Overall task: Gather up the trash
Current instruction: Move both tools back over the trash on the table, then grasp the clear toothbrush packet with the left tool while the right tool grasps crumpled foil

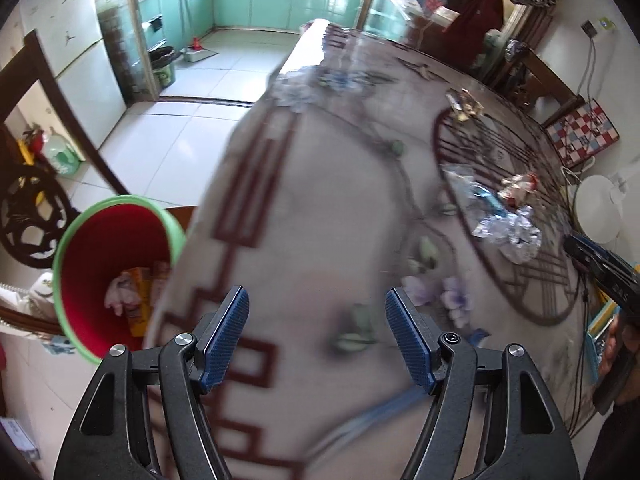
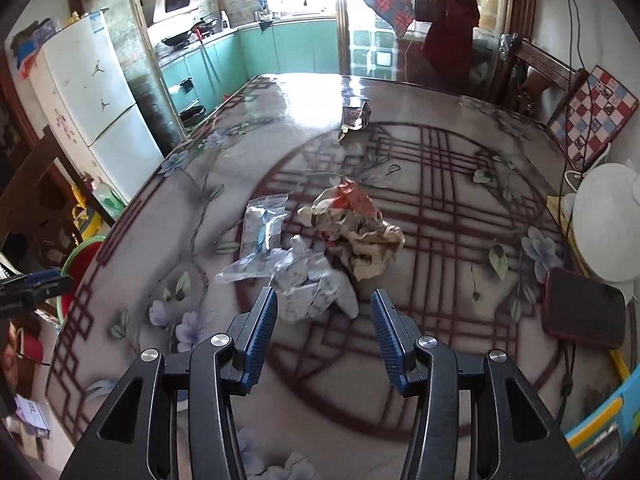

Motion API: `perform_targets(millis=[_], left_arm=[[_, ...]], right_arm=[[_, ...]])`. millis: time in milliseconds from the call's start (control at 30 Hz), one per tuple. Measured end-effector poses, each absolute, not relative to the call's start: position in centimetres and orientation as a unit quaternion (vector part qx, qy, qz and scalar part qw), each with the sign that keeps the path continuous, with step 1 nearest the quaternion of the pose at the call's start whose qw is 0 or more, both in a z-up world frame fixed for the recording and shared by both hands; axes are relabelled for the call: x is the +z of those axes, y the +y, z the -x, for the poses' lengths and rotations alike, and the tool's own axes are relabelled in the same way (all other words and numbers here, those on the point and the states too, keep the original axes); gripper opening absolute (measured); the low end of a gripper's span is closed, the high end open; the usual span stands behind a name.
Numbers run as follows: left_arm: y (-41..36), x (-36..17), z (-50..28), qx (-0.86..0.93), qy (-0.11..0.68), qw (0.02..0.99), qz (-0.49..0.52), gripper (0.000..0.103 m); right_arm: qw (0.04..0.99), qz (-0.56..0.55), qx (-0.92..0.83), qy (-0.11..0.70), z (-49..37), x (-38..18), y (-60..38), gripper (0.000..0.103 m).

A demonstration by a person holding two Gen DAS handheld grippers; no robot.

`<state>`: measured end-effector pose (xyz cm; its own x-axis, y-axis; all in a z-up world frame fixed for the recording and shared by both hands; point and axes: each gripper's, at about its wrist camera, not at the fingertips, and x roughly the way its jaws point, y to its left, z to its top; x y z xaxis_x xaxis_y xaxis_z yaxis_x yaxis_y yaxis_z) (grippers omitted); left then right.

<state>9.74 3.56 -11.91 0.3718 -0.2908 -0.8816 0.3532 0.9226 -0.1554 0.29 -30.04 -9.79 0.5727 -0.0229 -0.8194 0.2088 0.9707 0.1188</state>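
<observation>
Green-rimmed red plastic bin [image 1: 108, 264]: beside table edge, left; wrappers inside. Left gripper [image 1: 318, 338]: released, empty, above patterned tabletop [image 1: 320, 220]. Clear plastic bag [image 2: 262, 232], crumpled white wrapper [image 2: 316, 292], crumpled red-and-tan paper [image 2: 356, 228]: clustered mid-table. Right gripper [image 2: 324, 340]: released, empty, just before white wrapper. Dark red phone [image 2: 584, 308]: far right.

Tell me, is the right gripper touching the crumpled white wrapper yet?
Apart. In the right wrist view, the open right gripper hovers with its blue fingers either side of the crumpled white plastic wrapper, and bare table shows between them.
</observation>
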Motion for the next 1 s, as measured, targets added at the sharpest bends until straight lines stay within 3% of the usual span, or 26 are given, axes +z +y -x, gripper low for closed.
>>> perform_targets(millis=[367, 600, 1000], left_arm=[[-3.7, -10.6, -8.2, -0.226, 0.524, 0.817, -0.08, 0.07], [-9.5, -10.6, -10.1, -0.245, 0.527, 0.81, -0.075, 0.071], [-18.1, -16.3, -13.0, -0.231, 0.593, 0.767, -0.082, 0.072]], right_arm=[[0.857, -0.14, -0.008, 0.496, -3.5, -14.4, -30.3, 0.044], [0.867, -0.178, -0.005, 0.465, -0.9, -14.0, -32.3, 0.04], [0.862, -0.213, -0.057, 0.456, 3.3, -13.6, -35.9, 0.04]])
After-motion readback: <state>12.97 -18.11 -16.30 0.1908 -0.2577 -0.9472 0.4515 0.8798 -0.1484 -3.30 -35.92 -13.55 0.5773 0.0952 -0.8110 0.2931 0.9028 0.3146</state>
